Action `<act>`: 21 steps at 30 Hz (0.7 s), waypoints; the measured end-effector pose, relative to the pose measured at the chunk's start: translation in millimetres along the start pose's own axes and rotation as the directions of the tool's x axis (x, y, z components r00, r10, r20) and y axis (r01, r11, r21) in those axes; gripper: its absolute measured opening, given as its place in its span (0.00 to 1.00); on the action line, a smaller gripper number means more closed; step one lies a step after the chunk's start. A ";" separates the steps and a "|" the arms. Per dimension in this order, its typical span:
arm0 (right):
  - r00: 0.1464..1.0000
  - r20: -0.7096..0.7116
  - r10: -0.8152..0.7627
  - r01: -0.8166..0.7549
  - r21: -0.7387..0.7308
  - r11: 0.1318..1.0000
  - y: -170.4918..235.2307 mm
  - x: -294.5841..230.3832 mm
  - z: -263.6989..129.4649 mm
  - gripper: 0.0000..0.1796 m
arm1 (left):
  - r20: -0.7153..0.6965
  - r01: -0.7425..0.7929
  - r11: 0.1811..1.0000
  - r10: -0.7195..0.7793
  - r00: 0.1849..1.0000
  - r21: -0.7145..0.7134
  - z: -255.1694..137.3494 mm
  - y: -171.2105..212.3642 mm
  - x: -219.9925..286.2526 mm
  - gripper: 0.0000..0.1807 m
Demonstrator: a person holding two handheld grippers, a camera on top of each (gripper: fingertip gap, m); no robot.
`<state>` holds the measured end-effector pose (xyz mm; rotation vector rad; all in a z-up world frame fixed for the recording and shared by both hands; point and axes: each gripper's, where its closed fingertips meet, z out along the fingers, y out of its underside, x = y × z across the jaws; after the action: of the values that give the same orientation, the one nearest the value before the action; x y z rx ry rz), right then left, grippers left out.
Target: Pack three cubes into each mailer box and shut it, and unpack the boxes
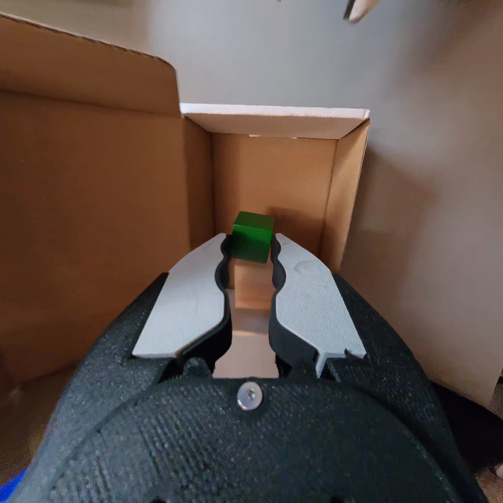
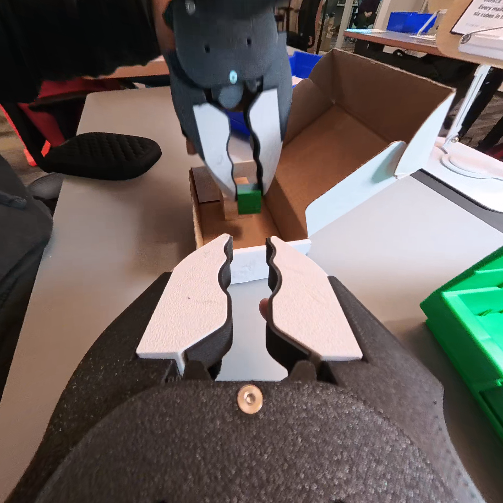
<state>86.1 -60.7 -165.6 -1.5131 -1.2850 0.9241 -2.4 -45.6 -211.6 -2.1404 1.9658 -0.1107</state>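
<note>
**One cube over the box**

One green cube (image 1: 251, 239) sits pinched in the left gripper (image 2: 247, 190), its fingers (image 1: 190, 294) reaching into the open box (image 2: 340, 152). Right gripper (image 2: 249, 242) hovers at the box's near wall, fingers parted, empty. Green tray (image 2: 468, 313) on the desk (image 2: 109, 245), far right.

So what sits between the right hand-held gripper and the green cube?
In the right wrist view, only the mailer box's white front wall and a bare stretch of its cardboard floor separate the right hand-held gripper from the green cube, which the left hand-held gripper clamps.
</note>
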 end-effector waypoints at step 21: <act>1.000 0.002 0.000 0.000 -0.033 0.999 7.0 0.0 2.7 0.13 | 0.013 0.020 0.997 -0.019 1.000 -0.078 37.0 6.4 5.0 0.19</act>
<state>85.7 -60.5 -173.1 -1.5381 -1.3074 0.9093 -0.3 -46.6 -249.4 -2.2039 1.9739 -0.0243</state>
